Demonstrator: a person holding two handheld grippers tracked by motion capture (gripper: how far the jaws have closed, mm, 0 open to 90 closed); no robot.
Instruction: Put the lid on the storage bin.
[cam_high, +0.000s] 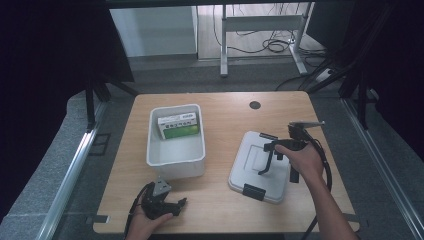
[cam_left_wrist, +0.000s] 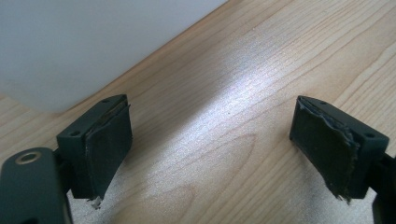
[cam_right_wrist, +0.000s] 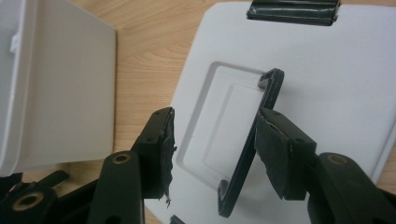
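A grey lid (cam_high: 247, 172) lies flat on the table at the right, with black clips at its near and far edges. Its black handle (cam_right_wrist: 264, 100) stands up from the recess in the lid (cam_right_wrist: 327, 84). My right gripper (cam_high: 272, 152) hangs over the lid, and its jaws straddle the raised handle. In the right gripper view this gripper (cam_right_wrist: 215, 126) stands open: the handle lies close against the right pad, the left pad is well off it. My left gripper (cam_high: 175, 205) rests at the table's front left. Its jaws (cam_left_wrist: 210, 116) are wide apart over bare wood.
A white bin (cam_high: 175, 165) stands left of the lid, and a green and white box (cam_high: 178, 125) lies at its far end. The bin's wall (cam_left_wrist: 70, 46) is just beyond the left jaws. A dark round hole (cam_high: 255, 105) marks the table's far side.
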